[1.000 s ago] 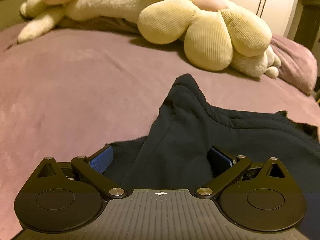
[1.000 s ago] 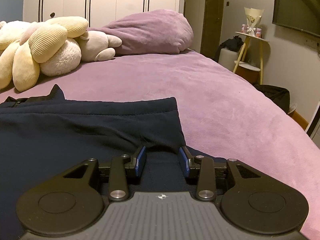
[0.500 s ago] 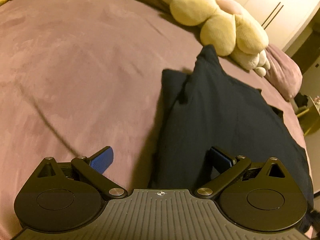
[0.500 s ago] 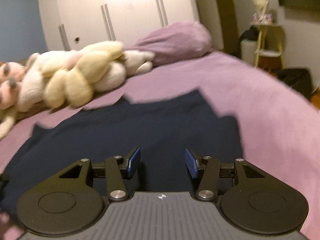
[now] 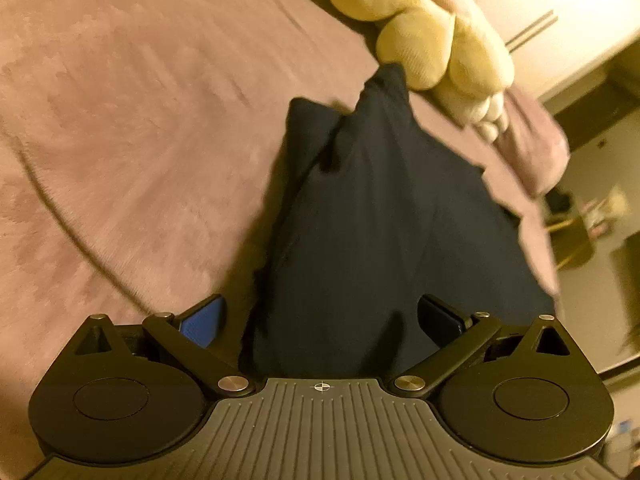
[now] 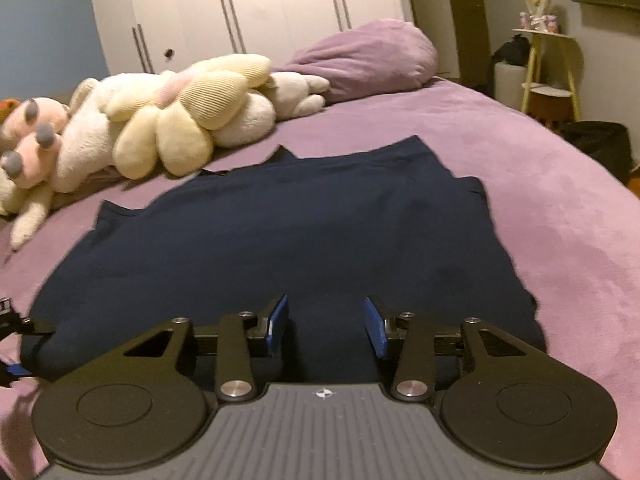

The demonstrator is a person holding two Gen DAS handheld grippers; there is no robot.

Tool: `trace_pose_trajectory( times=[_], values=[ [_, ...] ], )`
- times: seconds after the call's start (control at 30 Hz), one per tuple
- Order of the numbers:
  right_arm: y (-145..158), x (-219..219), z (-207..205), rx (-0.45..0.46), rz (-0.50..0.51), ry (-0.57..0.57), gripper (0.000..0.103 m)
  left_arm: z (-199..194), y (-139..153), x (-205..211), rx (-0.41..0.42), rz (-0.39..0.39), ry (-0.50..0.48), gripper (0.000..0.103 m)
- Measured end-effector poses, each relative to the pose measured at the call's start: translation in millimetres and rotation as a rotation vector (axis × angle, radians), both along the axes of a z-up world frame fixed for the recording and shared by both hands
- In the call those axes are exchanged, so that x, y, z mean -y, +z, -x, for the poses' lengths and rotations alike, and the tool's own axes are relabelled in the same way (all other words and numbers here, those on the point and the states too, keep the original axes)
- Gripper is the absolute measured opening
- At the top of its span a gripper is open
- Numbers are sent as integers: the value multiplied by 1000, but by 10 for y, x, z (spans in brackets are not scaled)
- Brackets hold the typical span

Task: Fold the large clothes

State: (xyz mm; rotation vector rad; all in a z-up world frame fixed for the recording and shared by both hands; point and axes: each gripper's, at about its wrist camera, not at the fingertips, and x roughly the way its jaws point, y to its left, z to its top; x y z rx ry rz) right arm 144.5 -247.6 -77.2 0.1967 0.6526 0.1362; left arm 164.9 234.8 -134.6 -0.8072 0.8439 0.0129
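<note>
With the navy garment (image 6: 280,248) lying flat just in front of the flower plush (image 6: 188,116), both my left gripper (image 5: 320,322) and right gripper (image 6: 325,326) hang spread and empty over its near edge, so I probably want to pinch both near corners evenly, though the left view's blurry.

White wardrobe doors (image 6: 240,12) line the back wall; a purple bed (image 6: 540,200), yellow side table (image 6: 548,64), dim warm light.
</note>
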Motion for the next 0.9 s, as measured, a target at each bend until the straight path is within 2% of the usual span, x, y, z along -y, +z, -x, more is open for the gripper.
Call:
trace_pose_trajectory(
  times=[0.1,0.17,0.3,0.33,0.4,0.5,0.57,0.67,0.77,0.9],
  values=[
    [36,-92,12,10,-24,30,43,-130,-20,-138,16,53,-16,103],
    [54,-160,-8,14,-42,51,43,-233,-65,-215,-2,64,-11,96],
    [57,-337,-112,-14,-55,109,43,-426,-98,-279,-13,92,-34,91],
    [61,-399,-138,-21,-51,124,43,-478,-94,-275,-13,91,-48,87],
    [70,-522,-172,-28,-22,143,43,-572,-106,-261,-11,100,-79,81],
    [101,-702,-241,-21,26,154,41,-673,-153,-258,-17,124,-102,78],
    [112,-815,-286,-17,55,159,37,-712,-163,-272,-17,148,-111,66],
    [98,-978,-361,-18,110,162,28,-721,-132,-288,-12,172,-128,56],
    [5,-1060,-455,-51,135,167,24,-698,-46,-316,14,191,-150,52],
    [-43,-1099,-532,-78,144,166,23,-716,-21,-343,21,218,-155,56]
  ],
)
